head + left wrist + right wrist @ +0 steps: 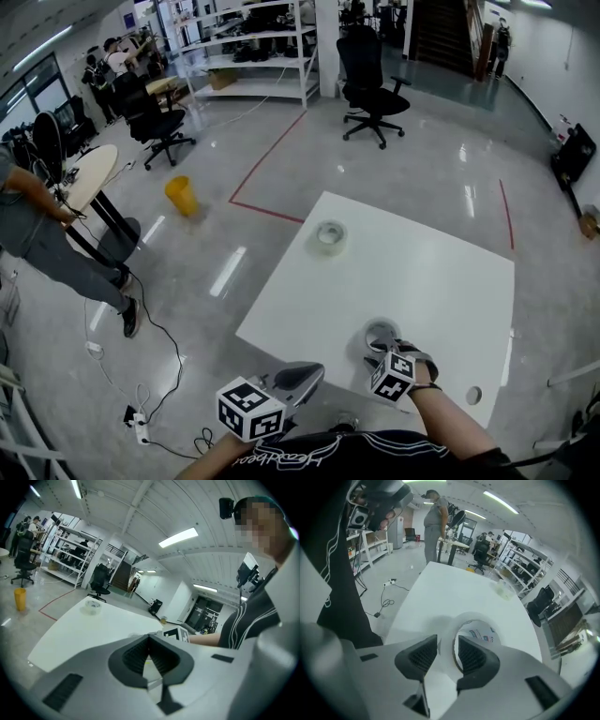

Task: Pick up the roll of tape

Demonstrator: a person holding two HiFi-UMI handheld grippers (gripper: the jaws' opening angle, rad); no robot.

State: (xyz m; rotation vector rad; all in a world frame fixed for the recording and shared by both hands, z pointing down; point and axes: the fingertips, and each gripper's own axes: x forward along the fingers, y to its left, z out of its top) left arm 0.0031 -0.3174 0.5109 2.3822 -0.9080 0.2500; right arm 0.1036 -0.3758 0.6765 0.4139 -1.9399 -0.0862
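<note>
Two clear tape rolls lie on the white table [441,272]. The near roll [380,330] [471,616] lies flat by the front edge. My right gripper [380,347] [447,649] points steeply down over it, open, one jaw inside the ring and the other outside, with the roll's wall between the pads. The far roll [330,234] [92,606] [505,591] lies near the table's back left corner, well away from both grippers. My left gripper [314,373] [149,638] hovers at the table's front edge, left of the right one, shut with nothing in it.
A small round hole [473,396] sits in the table near its front right corner. On the floor to the left are a yellow bin [181,195], a person [37,225] by a round table, and cables [141,412]. Office chairs [375,84] stand further back.
</note>
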